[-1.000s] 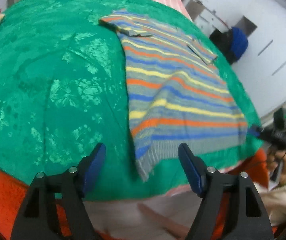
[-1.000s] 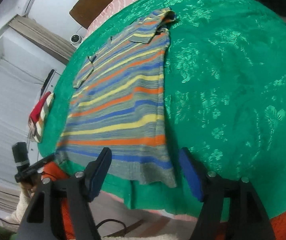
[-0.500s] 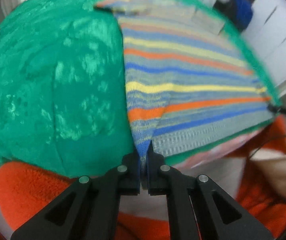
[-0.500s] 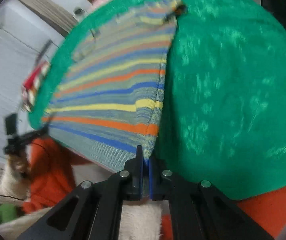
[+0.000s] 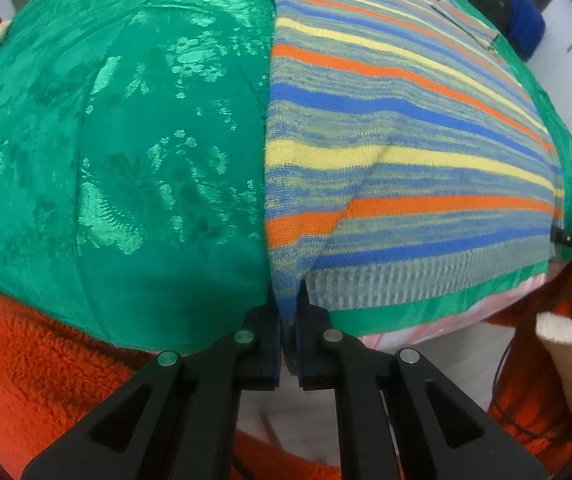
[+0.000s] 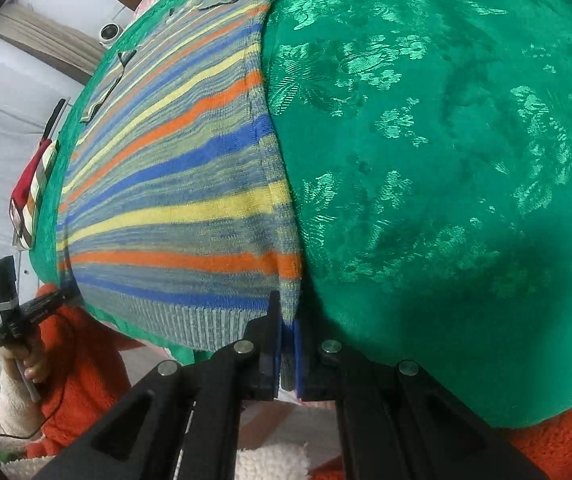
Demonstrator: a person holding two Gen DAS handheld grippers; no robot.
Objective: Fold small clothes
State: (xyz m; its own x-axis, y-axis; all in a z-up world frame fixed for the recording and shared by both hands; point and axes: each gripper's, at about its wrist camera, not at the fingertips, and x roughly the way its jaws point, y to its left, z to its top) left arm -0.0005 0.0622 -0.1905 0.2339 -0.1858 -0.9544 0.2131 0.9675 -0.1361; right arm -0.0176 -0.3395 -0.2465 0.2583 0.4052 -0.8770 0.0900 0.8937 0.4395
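Note:
A small knitted sweater (image 5: 397,148) with blue, orange, yellow and grey stripes lies flat on a green patterned cloth (image 5: 126,152). My left gripper (image 5: 287,320) is shut on the sweater's near left hem corner, the knit pinched between its blue pads. In the right wrist view the same sweater (image 6: 174,184) runs away to the upper left. There my right gripper (image 6: 286,332) is shut on the near right hem corner, with ribbed hem bunched between the pads. The other gripper (image 6: 34,308) shows at the far hem corner, a hand on its handle.
The green cloth (image 6: 445,160) covers a bed and drops off at the near edge over pink striped bedding (image 5: 425,328). An orange fleece sleeve (image 5: 38,368) lies below the edge. A folded red, white and brown item (image 6: 32,196) sits at the left of the bed. A dark blue object (image 5: 525,24) stands beyond the bed.
Both grippers stood open above the hem a second ago. They came down onto the two hem corners and shut on the knit. The sweater now fills far more of each view.

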